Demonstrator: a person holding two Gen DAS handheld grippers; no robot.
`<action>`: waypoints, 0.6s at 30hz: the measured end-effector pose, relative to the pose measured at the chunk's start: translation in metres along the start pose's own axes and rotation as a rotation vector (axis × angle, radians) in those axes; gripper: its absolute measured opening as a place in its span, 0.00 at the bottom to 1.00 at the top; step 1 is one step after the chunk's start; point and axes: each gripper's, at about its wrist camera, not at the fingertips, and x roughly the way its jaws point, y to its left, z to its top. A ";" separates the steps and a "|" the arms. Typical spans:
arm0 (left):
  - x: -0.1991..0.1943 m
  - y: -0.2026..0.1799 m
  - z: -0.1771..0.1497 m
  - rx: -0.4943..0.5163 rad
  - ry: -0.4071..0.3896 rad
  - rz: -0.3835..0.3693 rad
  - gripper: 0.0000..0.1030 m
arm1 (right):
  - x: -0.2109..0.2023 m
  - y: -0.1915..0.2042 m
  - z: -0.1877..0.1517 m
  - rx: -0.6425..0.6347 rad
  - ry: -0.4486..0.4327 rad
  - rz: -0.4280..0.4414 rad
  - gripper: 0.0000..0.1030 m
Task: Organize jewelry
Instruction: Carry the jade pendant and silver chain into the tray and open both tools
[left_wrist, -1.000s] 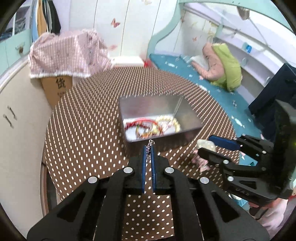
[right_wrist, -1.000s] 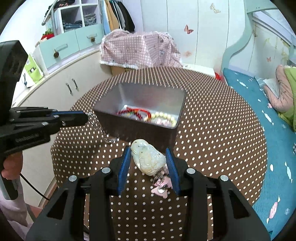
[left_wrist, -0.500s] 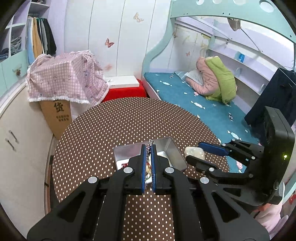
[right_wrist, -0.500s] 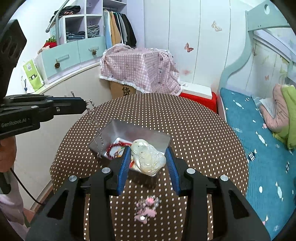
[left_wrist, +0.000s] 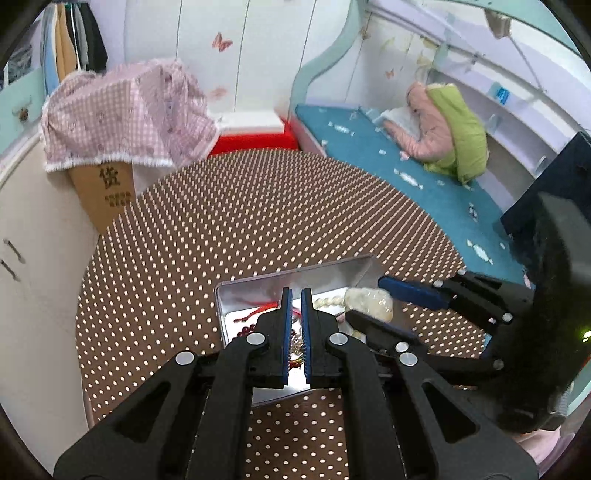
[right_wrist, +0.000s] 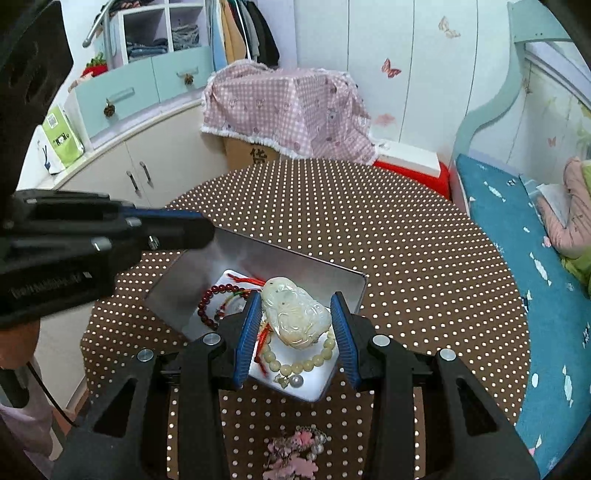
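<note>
Both of your grippers hang over the open metal tin (right_wrist: 334, 271) on the polka-dot table (right_wrist: 406, 258). Your right gripper (right_wrist: 295, 325) pinches a pale carved jade pendant (right_wrist: 295, 312) above the tin's near right end, its long axis slanting from far left to near right, over the cream bead bracelet (right_wrist: 295, 365). Your left gripper (left_wrist: 296, 314) is pressed almost together; I cannot tell whether it pinches anything.

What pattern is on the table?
Brown with little white dots, clearest in the right wrist view.
</note>
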 end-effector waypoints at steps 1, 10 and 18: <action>0.006 0.003 -0.001 -0.002 0.016 0.008 0.05 | 0.003 0.000 0.001 -0.004 0.006 -0.001 0.36; 0.023 0.022 -0.017 -0.023 0.060 0.039 0.21 | 0.029 0.008 0.003 -0.047 0.067 0.004 0.36; 0.022 0.029 -0.020 -0.025 0.062 0.019 0.26 | 0.043 0.018 0.006 -0.079 0.110 -0.003 0.36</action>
